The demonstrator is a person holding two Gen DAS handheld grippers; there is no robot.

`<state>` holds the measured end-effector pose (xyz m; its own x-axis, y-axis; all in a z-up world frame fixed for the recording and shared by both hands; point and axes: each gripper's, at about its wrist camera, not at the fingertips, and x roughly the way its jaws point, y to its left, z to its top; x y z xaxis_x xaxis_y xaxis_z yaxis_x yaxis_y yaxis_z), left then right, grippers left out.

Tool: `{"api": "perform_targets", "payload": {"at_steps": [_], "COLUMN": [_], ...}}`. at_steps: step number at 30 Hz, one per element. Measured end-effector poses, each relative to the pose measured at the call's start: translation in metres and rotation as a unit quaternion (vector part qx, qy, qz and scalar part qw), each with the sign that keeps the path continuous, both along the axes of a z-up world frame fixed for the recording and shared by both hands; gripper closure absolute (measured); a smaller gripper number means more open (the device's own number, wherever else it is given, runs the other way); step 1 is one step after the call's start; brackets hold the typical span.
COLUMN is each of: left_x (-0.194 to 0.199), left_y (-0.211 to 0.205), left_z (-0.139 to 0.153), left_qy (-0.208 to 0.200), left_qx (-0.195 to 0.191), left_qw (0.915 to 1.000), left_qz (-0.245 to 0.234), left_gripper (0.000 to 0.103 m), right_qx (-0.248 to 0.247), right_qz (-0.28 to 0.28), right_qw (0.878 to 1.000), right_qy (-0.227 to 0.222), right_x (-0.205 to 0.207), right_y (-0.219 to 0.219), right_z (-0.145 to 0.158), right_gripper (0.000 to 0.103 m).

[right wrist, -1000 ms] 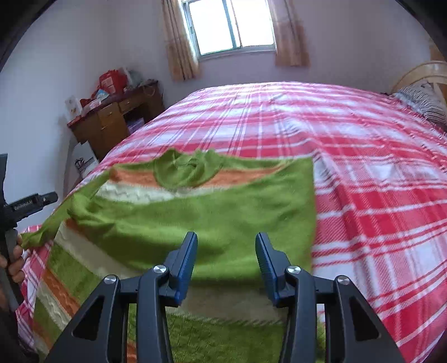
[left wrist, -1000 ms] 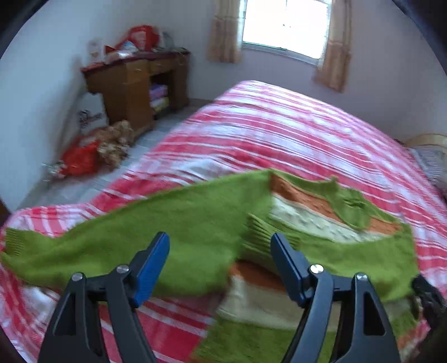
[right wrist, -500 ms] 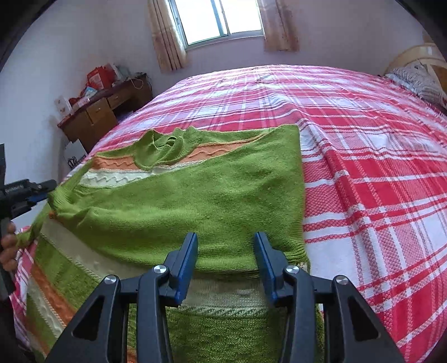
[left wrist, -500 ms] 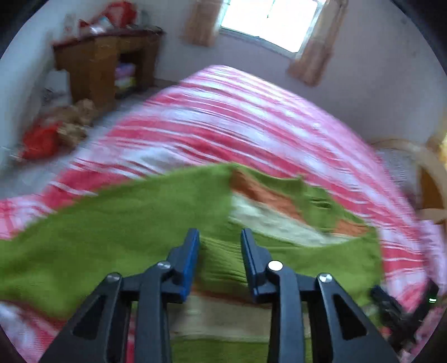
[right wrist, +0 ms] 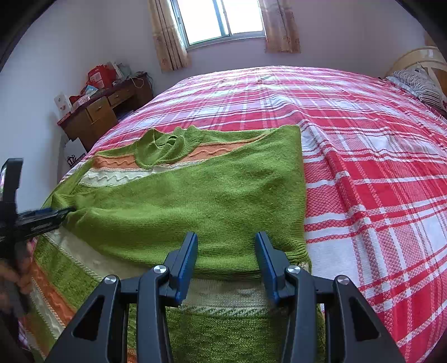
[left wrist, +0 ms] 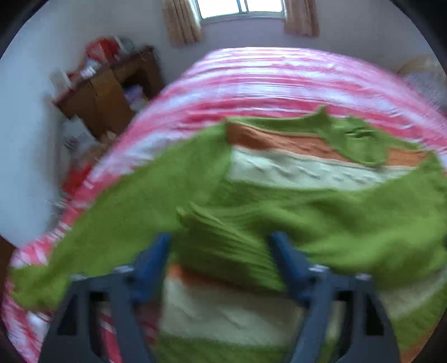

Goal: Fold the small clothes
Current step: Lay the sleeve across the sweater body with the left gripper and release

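The green sweater (right wrist: 195,201), striped orange and cream, lies spread on the red-and-white plaid bed (right wrist: 363,156), collar (right wrist: 167,145) toward the window (right wrist: 223,19), and its right sleeve is folded across the chest so the plain green covers most of the front. Over to the left tongs (left wrist: 220,257): the picture is smeared with motion blur, but the blue fingers (left wrist: 287,265) stand far apart and are opening, with the ribbed cuff (left wrist: 212,231) of that folded sleeve lying between them and, as far as the blur allows, not pinched. The other sleeve trails off to the left edge of the bed in that view. Now the right tongs (right wrist: 226,251): half spread, hovering just above the sweater's lower part, nothing pressed between the pads, the folded sleeve's edge running right beneath them. At the far left of the right wrist view the other tool pokes in at the sweater's side, a hand (right wrist: 14,279) wrapped around its grip. Beyond the bed, a wooden desk (right wrist: 100,111) heaped with red bags sits by the wall, curtains (right wrist: 167,39) flanking the window, and a striped pillow (right wrist: 419,83) at the headboard.
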<state>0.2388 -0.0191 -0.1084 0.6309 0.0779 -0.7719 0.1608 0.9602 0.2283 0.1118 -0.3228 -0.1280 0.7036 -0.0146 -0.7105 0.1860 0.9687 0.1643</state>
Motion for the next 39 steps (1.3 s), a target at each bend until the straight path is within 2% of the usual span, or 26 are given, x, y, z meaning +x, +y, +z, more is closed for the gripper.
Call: {"api": "perform_targets", "payload": {"at_steps": [1,3,4,7,9,11,13,14,15,16,17,18,19,20,21,25,27,29,31,34,36,38,39], "left_x": [0.006,0.010,0.006,-0.004,-0.011,-0.018,-0.023,-0.025,-0.023,-0.024,-0.028,-0.029,-0.027,-0.025,-0.023,-0.033,-0.042,-0.046,-0.042,-0.036,-0.030,-0.021,-0.021], "left_y": [0.003,0.018,0.027,0.045,0.054,0.048,0.030,0.020,0.014,0.007,0.006,0.007,0.010,0.019,0.028,0.065,0.080,0.083,0.070,0.044,0.024,0.013,0.015], "left_z": [0.003,0.016,0.027,0.047,0.051,0.046,0.031,0.021,0.011,0.000,-0.002,-0.003,-0.001,0.001,0.004,0.011,0.018,0.024,0.027,0.023,0.012,-0.006,-0.004], "left_qy": [0.010,0.035,0.018,-0.026,-0.025,-0.011,0.003,0.012,0.017,0.008,-0.015,-0.030,-0.028,-0.009,0.004,0.006,-0.003,-0.009,-0.018,-0.022,-0.021,-0.014,-0.021], "left_qx": [0.003,-0.032,-0.043,-0.062,-0.115,-0.150,-0.140,-0.121,-0.102,-0.068,-0.045,-0.029,-0.031,-0.055,-0.075,-0.065,-0.097,-0.132,-0.143,-0.135,-0.104,-0.047,-0.053], "left_qw": [0.9998,0.9981,0.9977,0.9951,0.9905,0.9871,0.9894,0.9922,0.9944,0.9974,0.9987,0.9989,0.9988,0.9978,0.9962,0.9915,0.9875,0.9838,0.9834,0.9877,0.9924,0.9969,0.9963], "left_qz": [0.018,0.041,0.049,0.073,0.071,0.056,0.037,0.028,0.024,0.021,0.017,0.021,0.026,0.034,0.044,0.113,0.124,0.121,0.111,0.077,0.063,0.061,0.063], "left_gripper": [0.001,0.012,0.016,0.016,0.016,0.016,0.016,0.016,0.016,0.011,0.000,0.000,0.000,0.000,0.000,0.001,0.001,0.001,0.001,0.001,0.001,0.000,0.000], "right_qx": [-0.005,-0.006,-0.005,-0.017,-0.026,-0.027,-0.025,-0.048,-0.070,-0.098,-0.106,-0.079,-0.048,-0.038,-0.036,-0.013,-0.009,-0.005,-0.007,-0.005,0.002,-0.040,-0.044], "right_qz": [0.002,0.014,0.019,0.025,0.040,0.079,0.127,0.130,0.126,0.104,0.067,0.045,0.029,0.011,0.001,-0.010,-0.009,0.025,0.065,0.097,0.107,0.117,0.115], "right_qw": [1.000,1.000,1.000,0.999,0.998,0.996,0.990,0.987,0.988,0.988,0.991,0.995,0.998,0.998,0.999,0.999,1.000,0.999,0.997,0.995,0.993,0.992,0.992], "right_qy": [0.006,0.006,-0.003,-0.038,-0.029,-0.008,0.050,0.085,0.057,0.052,0.053,0.049,0.043,0.039,0.037,0.027,0.003,-0.025,-0.027,0.010,0.058,0.020,0.018], "right_x": [0.001,-0.002,-0.005,0.000,0.020,0.049,0.082,0.096,0.100,0.103,0.108,0.111,0.111,0.109,0.108,0.095,0.076,0.054,0.038,0.029,0.026,0.013,0.010], "right_y": [0.002,0.004,0.004,-0.003,-0.005,-0.003,0.002,0.004,0.002,-0.001,-0.012,-0.024,-0.037,-0.045,-0.050,-0.058,-0.048,-0.027,-0.002,0.026,0.037,0.047,0.048], "right_z": [0.001,0.008,0.013,0.036,0.043,0.041,0.020,0.003,0.001,0.000,-0.002,-0.001,-0.001,0.000,0.001,0.006,0.021,0.035,0.040,0.026,0.002,0.001,0.001], "right_gripper": [0.059,0.059,0.059,0.059,0.059,0.059,0.059,0.059,0.060,0.060,0.060,0.060,0.069,0.076,0.079,0.077,0.077,0.077,0.076,0.076,0.075,0.071,0.070]}}
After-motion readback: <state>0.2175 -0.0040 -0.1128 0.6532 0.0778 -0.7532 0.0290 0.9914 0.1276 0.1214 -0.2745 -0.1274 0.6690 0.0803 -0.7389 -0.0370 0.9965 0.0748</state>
